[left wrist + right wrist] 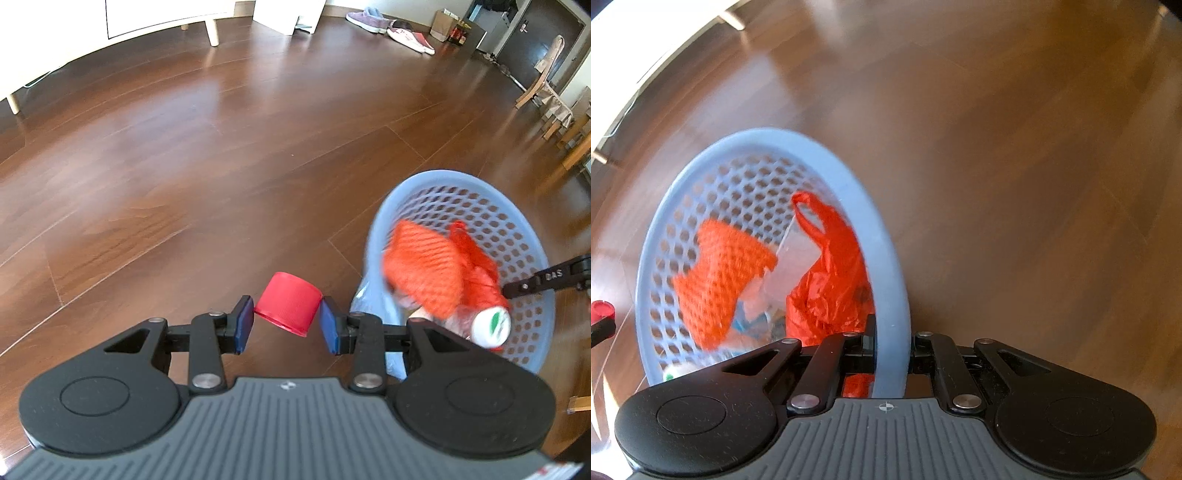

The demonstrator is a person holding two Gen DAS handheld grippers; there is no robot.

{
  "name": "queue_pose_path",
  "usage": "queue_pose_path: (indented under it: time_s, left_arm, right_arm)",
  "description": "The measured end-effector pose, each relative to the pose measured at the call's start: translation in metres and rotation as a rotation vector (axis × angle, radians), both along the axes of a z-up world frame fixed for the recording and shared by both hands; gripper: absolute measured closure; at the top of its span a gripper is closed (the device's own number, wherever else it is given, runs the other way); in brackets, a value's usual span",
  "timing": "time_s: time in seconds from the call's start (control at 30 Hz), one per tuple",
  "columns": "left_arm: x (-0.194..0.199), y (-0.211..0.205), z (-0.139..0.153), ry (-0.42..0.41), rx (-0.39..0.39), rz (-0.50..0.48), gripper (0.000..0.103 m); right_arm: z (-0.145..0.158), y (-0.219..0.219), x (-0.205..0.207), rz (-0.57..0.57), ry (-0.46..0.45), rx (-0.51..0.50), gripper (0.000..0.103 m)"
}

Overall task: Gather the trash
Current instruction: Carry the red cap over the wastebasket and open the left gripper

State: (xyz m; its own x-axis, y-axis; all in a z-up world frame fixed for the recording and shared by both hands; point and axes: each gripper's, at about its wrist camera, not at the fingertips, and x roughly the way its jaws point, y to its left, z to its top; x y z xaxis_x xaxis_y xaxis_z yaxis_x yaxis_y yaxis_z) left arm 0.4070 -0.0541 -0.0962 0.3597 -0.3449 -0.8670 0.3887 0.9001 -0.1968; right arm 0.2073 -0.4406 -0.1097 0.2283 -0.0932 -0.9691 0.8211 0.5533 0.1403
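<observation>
Nearest in the left wrist view, the left gripper (286,326) has its blue-padded fingers (244,325) clenched on a red bottle cap (288,302), held sideways by its wall with the open rim tipped down toward the camera. It hangs above the wooden floor (184,166), just beside the basket and not yet over it, so the cap looks ready to be carried across and dropped in.

To the right, the blue basket (532,236) is tilted with its mouth toward the left gripper, which seems meant to make the drop easier. The right gripper (890,350) grasps the basket's rim (886,288), one finger inside the wall and one outside, and holds it up at that angle. Inside lie an orange mesh net (421,266), a red plastic bag (831,280), a white bottle with a green mark (491,326) and some clear wrapping. The contents are blurred, so finer detail cannot be read.

Farther off, pale furniture legs (212,31) stand at the back, with slippers (369,18) and a cardboard box (443,24) near the wall and a wooden chair (543,81) at the right.
</observation>
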Motion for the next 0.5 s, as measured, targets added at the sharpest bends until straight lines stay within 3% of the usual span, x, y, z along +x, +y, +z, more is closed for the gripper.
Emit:
queue_pose_path:
  time_s: [0.3,0.5]
  left_arm:
    - [-0.025,-0.008,0.042,0.006,-0.062,-0.022,0.069]
    - [-0.043,-0.026,0.042,0.023,-0.075,-0.080,0.069]
  right_arm:
    - [0.017,0.020,0.043,0.068,0.019,-0.097,0.098]
    - [0.015,0.017,0.045,0.091,0.028,-0.115,0.098]
